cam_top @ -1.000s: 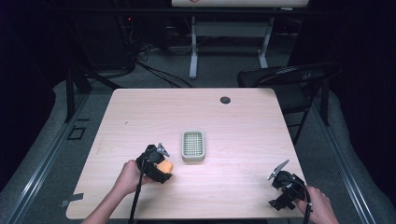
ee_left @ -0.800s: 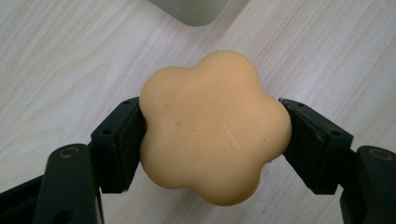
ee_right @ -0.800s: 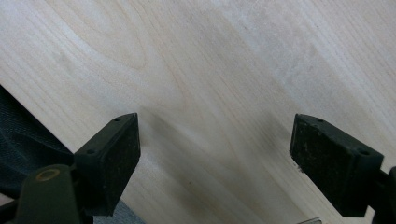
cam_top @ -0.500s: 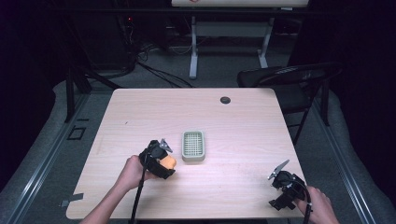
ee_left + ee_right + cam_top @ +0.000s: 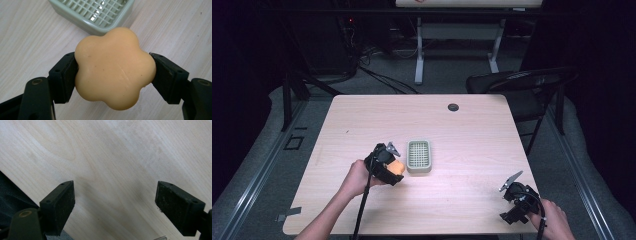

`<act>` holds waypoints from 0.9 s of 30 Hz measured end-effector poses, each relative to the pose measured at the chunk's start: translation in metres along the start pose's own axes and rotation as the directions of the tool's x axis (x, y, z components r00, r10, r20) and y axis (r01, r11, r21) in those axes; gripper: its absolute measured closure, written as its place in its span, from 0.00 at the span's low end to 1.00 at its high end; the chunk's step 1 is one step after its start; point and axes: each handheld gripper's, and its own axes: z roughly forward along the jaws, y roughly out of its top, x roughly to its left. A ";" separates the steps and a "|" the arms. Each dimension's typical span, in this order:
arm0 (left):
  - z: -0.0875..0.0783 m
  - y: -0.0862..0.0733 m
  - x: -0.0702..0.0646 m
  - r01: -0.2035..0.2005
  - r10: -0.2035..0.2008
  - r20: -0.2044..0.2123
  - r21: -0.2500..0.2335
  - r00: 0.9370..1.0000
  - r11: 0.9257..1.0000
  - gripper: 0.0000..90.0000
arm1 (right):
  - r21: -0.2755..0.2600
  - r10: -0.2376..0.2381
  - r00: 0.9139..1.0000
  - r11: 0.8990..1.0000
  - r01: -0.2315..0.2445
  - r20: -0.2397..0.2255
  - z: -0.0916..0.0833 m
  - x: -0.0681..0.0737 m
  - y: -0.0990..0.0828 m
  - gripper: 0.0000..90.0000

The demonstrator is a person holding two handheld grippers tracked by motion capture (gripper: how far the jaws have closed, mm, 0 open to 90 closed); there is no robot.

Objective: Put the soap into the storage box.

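An orange flower-shaped soap (image 5: 113, 67) is clamped between the two black jaws of my left gripper (image 5: 113, 72). In the high view that left gripper (image 5: 391, 165) hovers just left of a pale green slotted soap dish (image 5: 418, 156) with the orange soap (image 5: 396, 167) in it. The dish (image 5: 95, 12) lies just beyond the soap in the left gripper view. My right gripper (image 5: 512, 185) rests near the table's front right corner. Its jaws stand wide apart over bare wood, right gripper (image 5: 115, 205) holding nothing.
The light wooden table (image 5: 422, 125) has a small dark round cap (image 5: 453, 107) near its far edge. A black chair (image 5: 522, 85) stands at the far right corner. The table's front edge (image 5: 22, 192) runs close by the right gripper's left jaw.
My left gripper has carried the soap up and to the right, closer to the green dish. The right gripper has kept still.
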 end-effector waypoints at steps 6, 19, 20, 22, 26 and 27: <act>-0.001 0.010 0.005 0.000 0.000 0.004 -0.004 1.000 1.000 0.30 | -0.012 0.008 1.000 1.000 -0.008 -0.006 0.000 0.000 -0.001 0.18; 0.001 0.027 0.011 -0.009 0.009 0.008 -0.009 1.000 1.000 0.30 | -0.009 0.009 1.000 1.000 -0.009 -0.013 0.001 -0.001 -0.001 0.18; 0.001 0.028 0.011 -0.010 0.010 0.006 -0.007 1.000 1.000 0.30 | -0.008 0.009 1.000 1.000 -0.009 -0.014 0.001 -0.001 -0.001 0.18; 0.000 0.031 0.012 -0.013 0.013 0.008 -0.009 1.000 1.000 0.30 | -0.011 0.007 1.000 1.000 -0.007 -0.009 0.001 -0.001 -0.001 0.18; 0.001 0.035 0.014 -0.016 0.016 0.002 -0.009 1.000 1.000 0.30 | -0.009 0.006 1.000 1.000 -0.006 -0.007 0.001 -0.001 -0.001 0.18; 0.001 0.036 0.014 -0.016 0.016 0.004 -0.009 1.000 1.000 0.30 | -0.010 0.006 1.000 1.000 -0.006 -0.007 0.001 -0.001 -0.001 0.18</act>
